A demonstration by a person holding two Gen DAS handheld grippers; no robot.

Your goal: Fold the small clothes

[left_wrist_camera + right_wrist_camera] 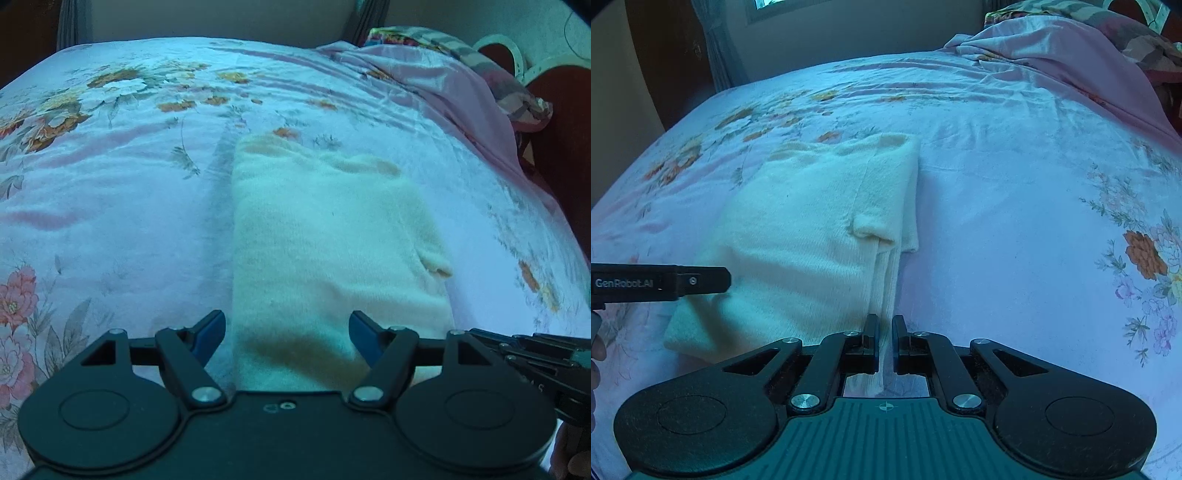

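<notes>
Left tool (701, 280), marked GenRobot.AI, gapes; right tool (885, 328) barely parted around cream garment (798, 236)

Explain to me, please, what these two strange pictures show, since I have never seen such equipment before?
No robot arm is here: a person holds a two-fingered tool in each hand, and a wide-angle camera on each tool looks forward along its fingers. One picture comes from the left gripper, the other from the right gripper. Both look down on a bed under a floral bedsheet. On it lies a cream garment, already folded into a narrow stack. The left fingers stand wide apart above its near end and hold nothing. The right fingers are only slightly apart, with the garment's layered edge running between them; they do not seem to press on it. A pink cloth is bunched at the far corner.
</notes>
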